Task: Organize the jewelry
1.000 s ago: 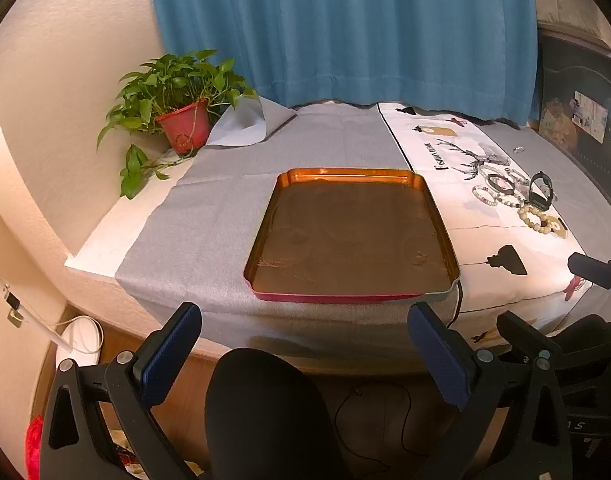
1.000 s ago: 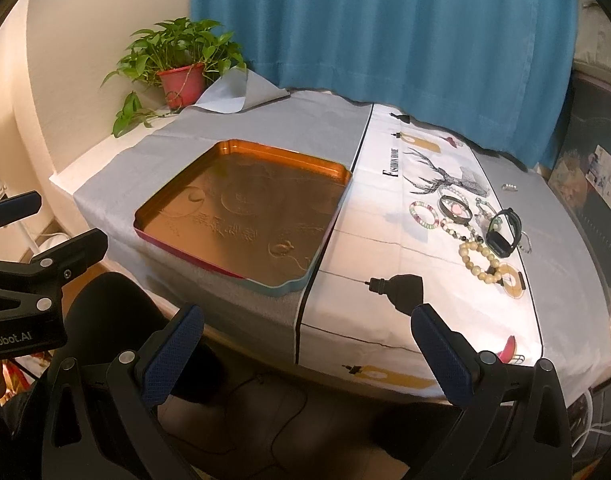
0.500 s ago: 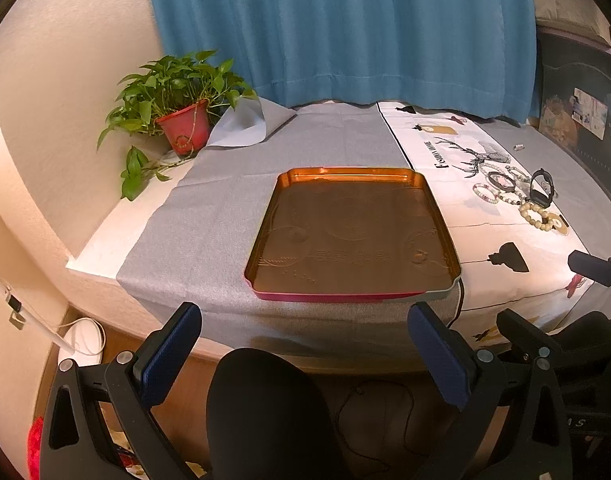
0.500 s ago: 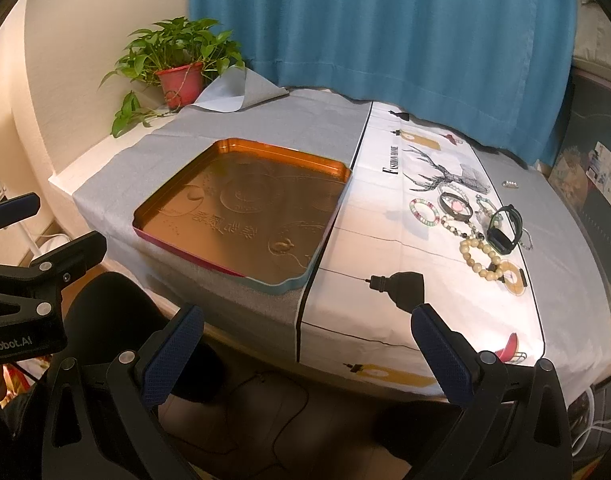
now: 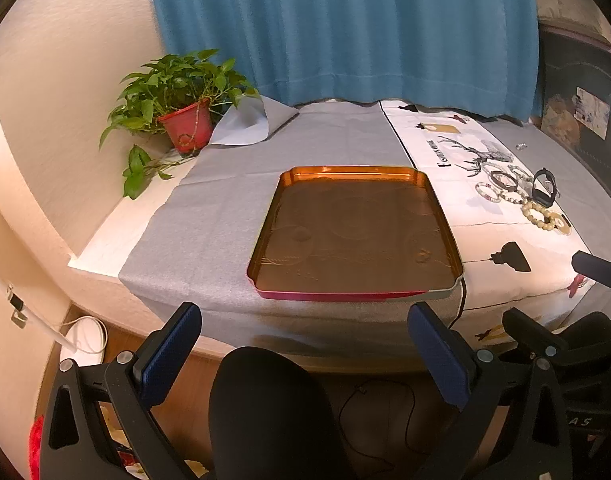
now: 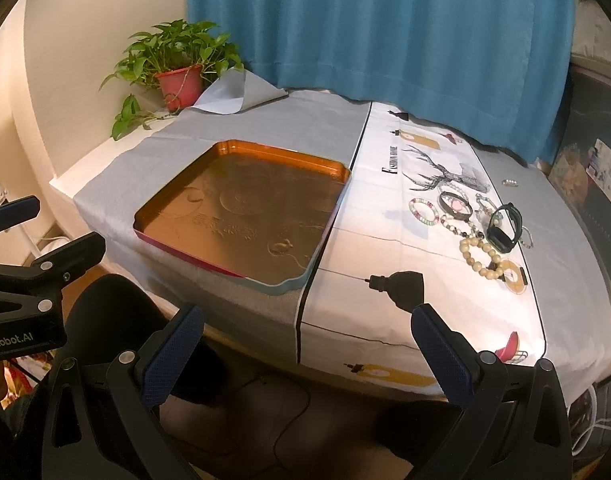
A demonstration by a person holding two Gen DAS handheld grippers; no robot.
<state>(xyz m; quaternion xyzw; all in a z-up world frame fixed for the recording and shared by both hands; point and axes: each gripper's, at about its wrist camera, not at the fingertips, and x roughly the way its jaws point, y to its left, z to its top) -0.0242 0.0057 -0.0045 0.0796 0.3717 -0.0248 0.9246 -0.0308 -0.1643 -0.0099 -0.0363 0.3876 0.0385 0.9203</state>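
Observation:
An empty orange tray point(image 5: 355, 292) point(image 6: 241, 148) lies on the grey cloth in the middle of the table. Right of it, on the white printed runner, sits a cluster of jewelry: a cream bead bracelet point(image 6: 479, 258) point(image 5: 539, 214), a black watch point(image 6: 503, 228) point(image 5: 543, 190), a pastel bead bracelet point(image 6: 423, 210) and a dark bangle point(image 6: 455, 204). A small silver piece point(image 6: 508, 182) lies apart on the grey cloth. My left gripper point(image 5: 305, 344) hangs open below the table's front edge. My right gripper point(image 6: 307, 348) is open too, at the front edge, well short of the jewelry.
A potted plant point(image 5: 181, 114) stands at the back left corner beside a folded-up cloth corner. A blue curtain point(image 5: 345, 28) hangs behind the table. A person's dark knee point(image 5: 265, 408) sits under the left gripper. Cables lie on the floor.
Both views have shifted only slightly; the right gripper has crept a little closer to the table. Nothing on the table has moved.

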